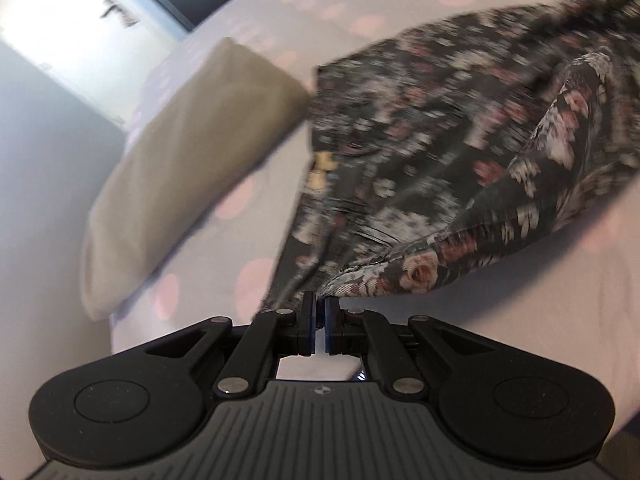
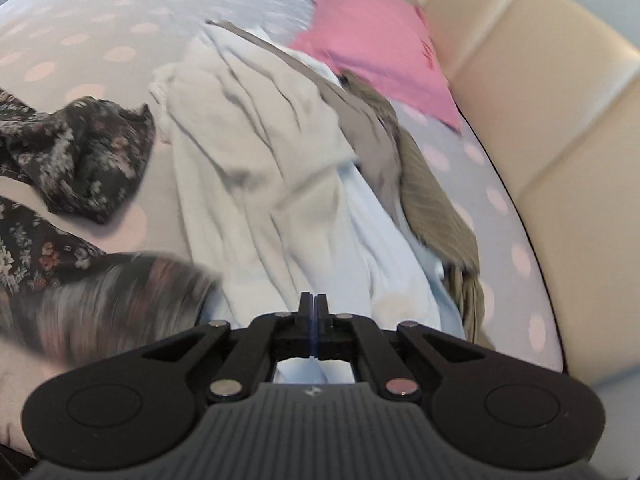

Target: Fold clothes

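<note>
left tongs (image 1: 319, 304) pinch the floral garment (image 1: 440, 152) on the bed (image 1: 500, 340). right tongs (image 2: 314, 300) pressed together, empty, above the white clothes pile (image 2: 260, 152).

We're looking down along the left gripper (image 1: 319, 312), whose jaws are pinched together on a corner of the dark floral garment (image 1: 440, 152). The fabric fans up and to the right from that grip, folds blurred, one flap doubled over on the right side. It lies across the bed (image 1: 520, 320), whose pale sheet carries pink dots. To the left we see a folded beige garment (image 1: 192, 168), its near corner just beside the floral cloth.
</note>
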